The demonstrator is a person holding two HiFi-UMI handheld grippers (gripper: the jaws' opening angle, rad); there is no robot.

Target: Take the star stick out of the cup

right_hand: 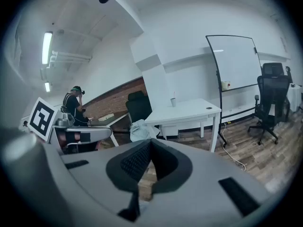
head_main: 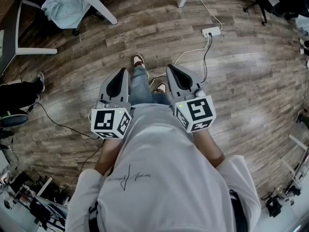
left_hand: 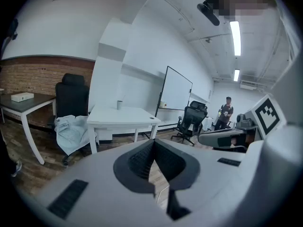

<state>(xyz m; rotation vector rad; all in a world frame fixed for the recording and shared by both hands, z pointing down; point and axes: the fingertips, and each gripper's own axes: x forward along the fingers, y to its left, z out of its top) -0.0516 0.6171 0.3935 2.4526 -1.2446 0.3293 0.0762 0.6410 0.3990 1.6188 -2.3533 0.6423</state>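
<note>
A small white cup [right_hand: 173, 101] stands on a white table [right_hand: 189, 112] far across the room, and a thin stick seems to rise from it; no star can be made out. The same cup [left_hand: 120, 105] shows in the left gripper view on that table [left_hand: 123, 115]. My left gripper [head_main: 123, 71] and right gripper [head_main: 170, 67] are held side by side at waist height over the wooden floor, far from the table. Both are shut with nothing between their jaws, the left gripper [left_hand: 152, 141] and right gripper [right_hand: 150, 141] pointing toward the table.
A black chair draped with a pale jacket [left_hand: 71, 129] stands beside the table. A whiteboard [right_hand: 236, 63] and an office chair [right_hand: 271, 96] are to its right. A power strip [head_main: 211, 31] with cables lies on the floor ahead. A person [left_hand: 227, 111] stands at the back.
</note>
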